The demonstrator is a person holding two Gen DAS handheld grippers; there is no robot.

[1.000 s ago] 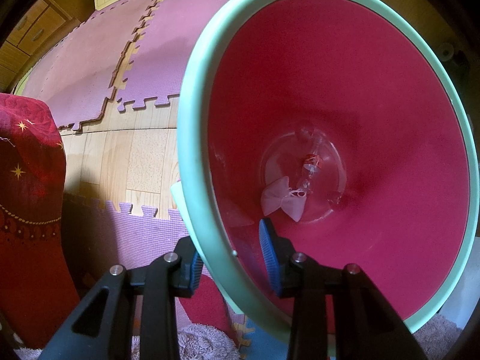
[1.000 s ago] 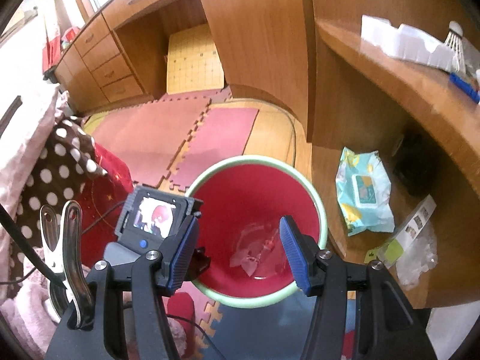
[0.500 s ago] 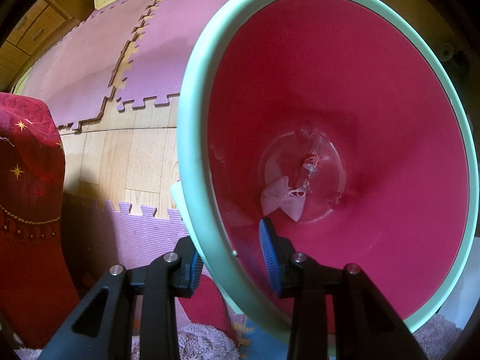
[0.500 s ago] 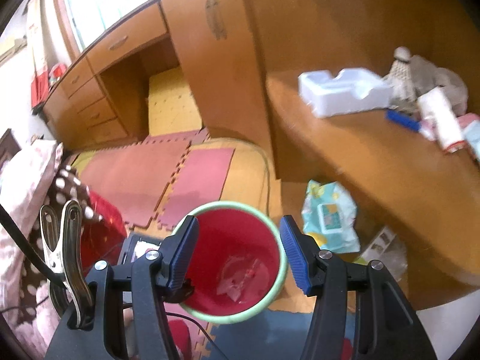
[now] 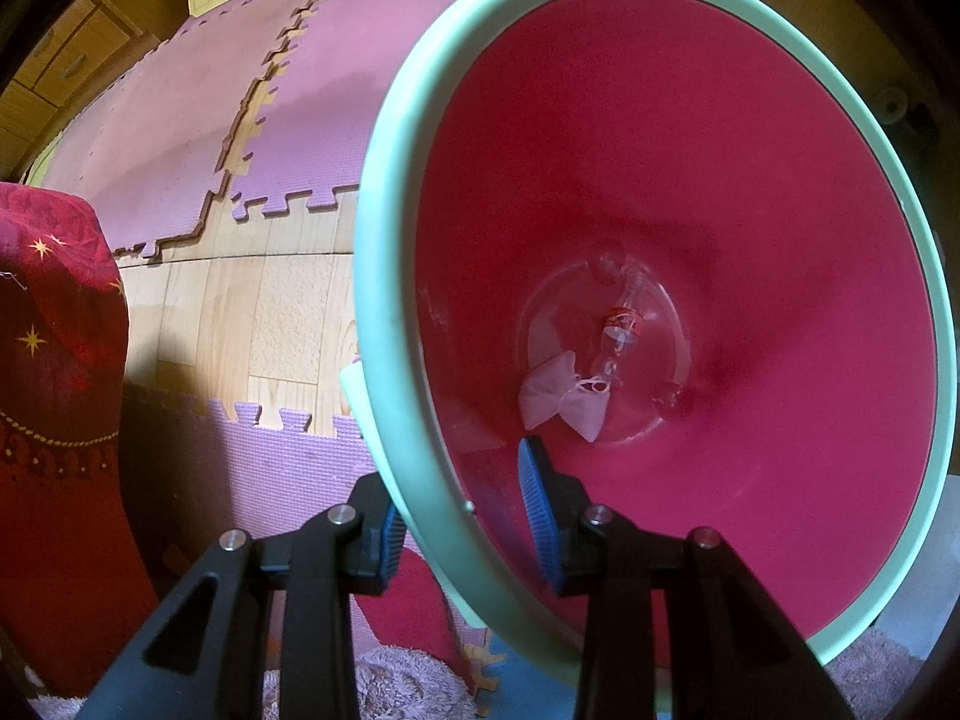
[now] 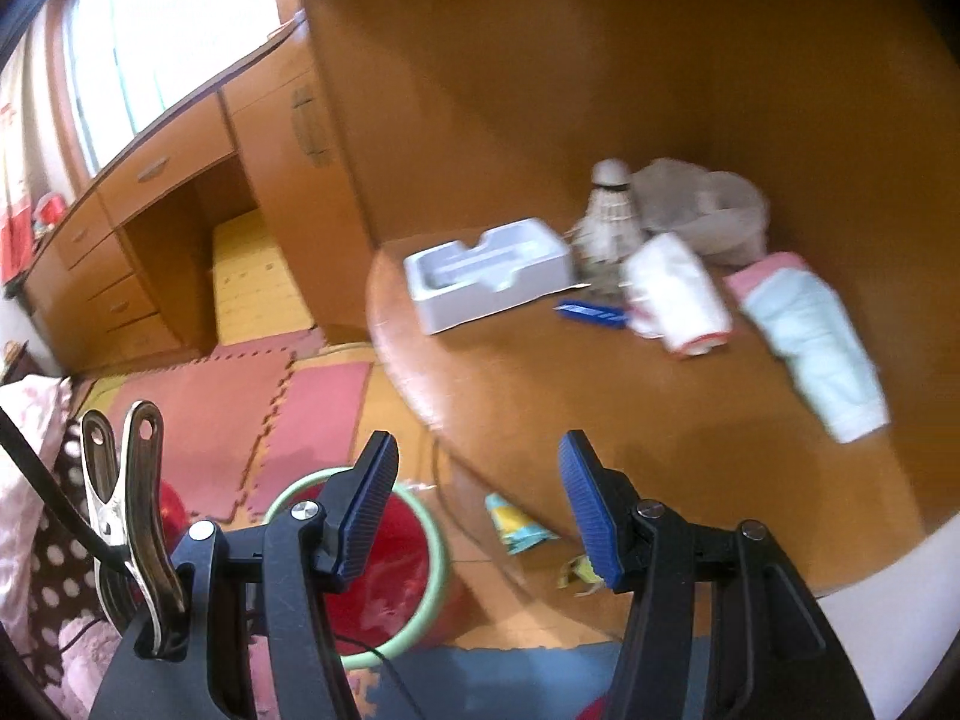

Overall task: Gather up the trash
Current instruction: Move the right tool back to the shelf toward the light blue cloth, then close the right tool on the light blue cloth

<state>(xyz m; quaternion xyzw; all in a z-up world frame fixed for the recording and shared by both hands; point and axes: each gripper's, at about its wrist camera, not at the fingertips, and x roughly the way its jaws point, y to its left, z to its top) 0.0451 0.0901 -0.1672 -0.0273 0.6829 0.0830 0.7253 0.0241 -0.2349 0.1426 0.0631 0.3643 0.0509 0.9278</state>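
Two claws: left claw (image 5: 462, 516) clamps bin (image 5: 384, 300) rim, right claw (image 6: 480, 504) agape w/ nothing.

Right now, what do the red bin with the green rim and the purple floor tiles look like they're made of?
Red bin with pale green rim: probably moulded plastic, with smooth, evenly coloured walls. Purple interlocking floor tiles: likely foam, with matte pebbled surfaces and jigsaw-cut edges.

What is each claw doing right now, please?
Left claw: closed on the rim of the red bin, one finger inside, one outside.
Right claw: open, holding nothing, aimed toward the wooden table.
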